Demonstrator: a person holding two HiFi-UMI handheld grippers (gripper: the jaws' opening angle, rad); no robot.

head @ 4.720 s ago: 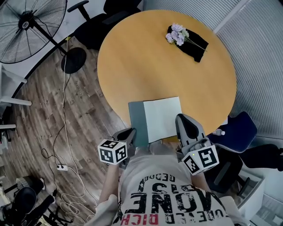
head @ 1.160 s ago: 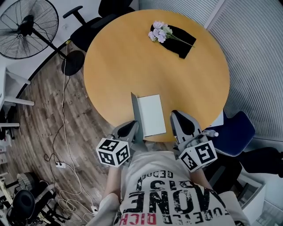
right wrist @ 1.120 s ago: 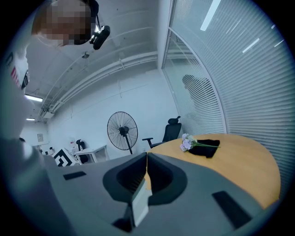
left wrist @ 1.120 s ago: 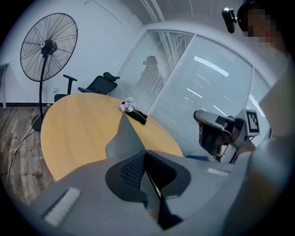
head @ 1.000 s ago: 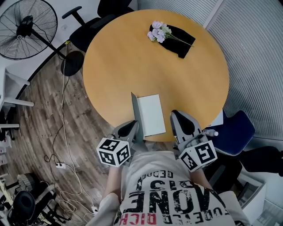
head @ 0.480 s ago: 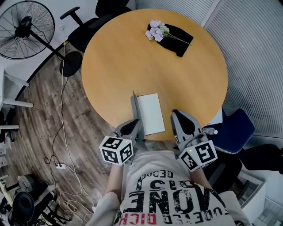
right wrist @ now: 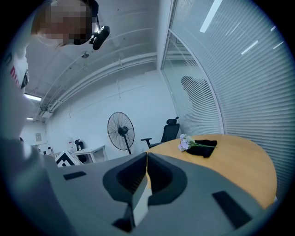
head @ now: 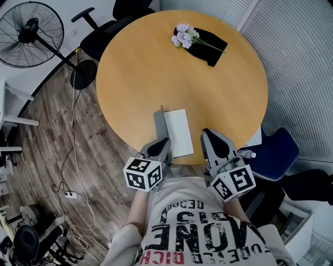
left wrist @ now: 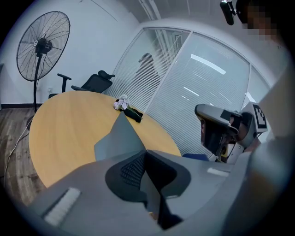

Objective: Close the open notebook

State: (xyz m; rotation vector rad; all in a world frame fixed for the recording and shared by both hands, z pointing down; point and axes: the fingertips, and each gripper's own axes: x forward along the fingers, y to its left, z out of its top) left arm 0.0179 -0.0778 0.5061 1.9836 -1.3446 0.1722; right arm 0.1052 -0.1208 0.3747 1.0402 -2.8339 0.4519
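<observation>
The notebook (head: 178,130) lies at the near edge of the round wooden table (head: 156,67), its white page facing up. Its grey cover (head: 158,122) stands nearly upright along the left side of the page. My left gripper (head: 162,143) is shut on the near end of that cover. In the left gripper view the cover (left wrist: 119,138) rises straight ahead of the closed left gripper (left wrist: 145,152). My right gripper (head: 208,134) hovers just right of the notebook, apart from it. In its own view the right gripper (right wrist: 147,154) is shut, with only a pale strip in the seam.
Purple flowers (head: 183,35) lie on a black cloth (head: 210,44) at the table's far side. A standing fan (head: 26,31) and cables (head: 78,156) are on the floor to the left. A black chair (head: 130,8) stands behind the table and a blue chair (head: 276,150) to the right.
The grey cover, flat on the table 4.7 s ago, has swung up to nearly upright. My left gripper has moved right with it. The right gripper has stayed put.
</observation>
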